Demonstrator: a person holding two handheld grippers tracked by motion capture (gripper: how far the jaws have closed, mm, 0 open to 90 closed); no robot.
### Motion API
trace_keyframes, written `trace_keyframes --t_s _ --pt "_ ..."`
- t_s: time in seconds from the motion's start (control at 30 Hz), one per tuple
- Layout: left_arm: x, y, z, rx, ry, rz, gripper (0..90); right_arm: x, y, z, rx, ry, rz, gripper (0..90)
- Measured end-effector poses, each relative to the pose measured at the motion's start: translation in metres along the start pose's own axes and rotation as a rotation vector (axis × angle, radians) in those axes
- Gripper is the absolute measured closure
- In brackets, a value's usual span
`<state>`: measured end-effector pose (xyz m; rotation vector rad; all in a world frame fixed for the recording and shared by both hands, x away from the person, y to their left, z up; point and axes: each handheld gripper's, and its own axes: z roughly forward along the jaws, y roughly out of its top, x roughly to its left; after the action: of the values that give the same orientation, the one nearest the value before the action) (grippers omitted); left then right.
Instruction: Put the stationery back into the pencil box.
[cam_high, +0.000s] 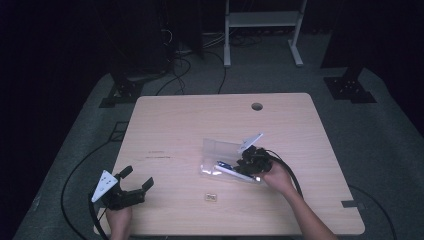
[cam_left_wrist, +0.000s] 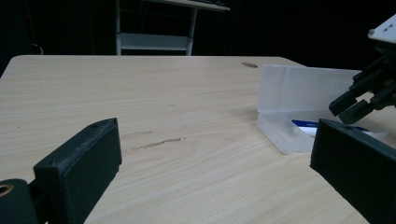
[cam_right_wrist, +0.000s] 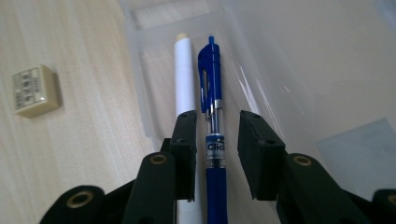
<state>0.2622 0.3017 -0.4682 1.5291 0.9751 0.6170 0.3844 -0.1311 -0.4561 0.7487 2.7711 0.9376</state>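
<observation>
right gripper (cam_right_wrist: 215, 135) jaws parted astride blue pen (cam_right_wrist: 212, 84) in clear plastic case (cam_high: 220, 150), not pressing it, white stick (cam_right_wrist: 185, 74) alongside, left gripper (cam_high: 135, 179) spread wide over bare table (cam_high: 190, 120)

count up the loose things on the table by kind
clear plastic case: 1
blue pen: 1
white stick: 1
small beige eraser: 1
total: 4

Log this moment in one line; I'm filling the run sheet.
right gripper: open, astride blue pen | pen: in clear case, beside white stick | left gripper: open, idle
</observation>
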Motion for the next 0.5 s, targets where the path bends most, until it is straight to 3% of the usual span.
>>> trace_keyframes --t_s 0.4,0.5 --pt "0.0 0.0 0.0 0.002 0.002 0.0 1.1 0.012 -0.003 -0.015 -0.035 0.025 -0.016 56.3" --pt "0.0 0.0 0.0 0.002 0.002 -0.001 1.1 0.019 -0.003 -0.021 -0.054 0.055 -0.032 53.6"
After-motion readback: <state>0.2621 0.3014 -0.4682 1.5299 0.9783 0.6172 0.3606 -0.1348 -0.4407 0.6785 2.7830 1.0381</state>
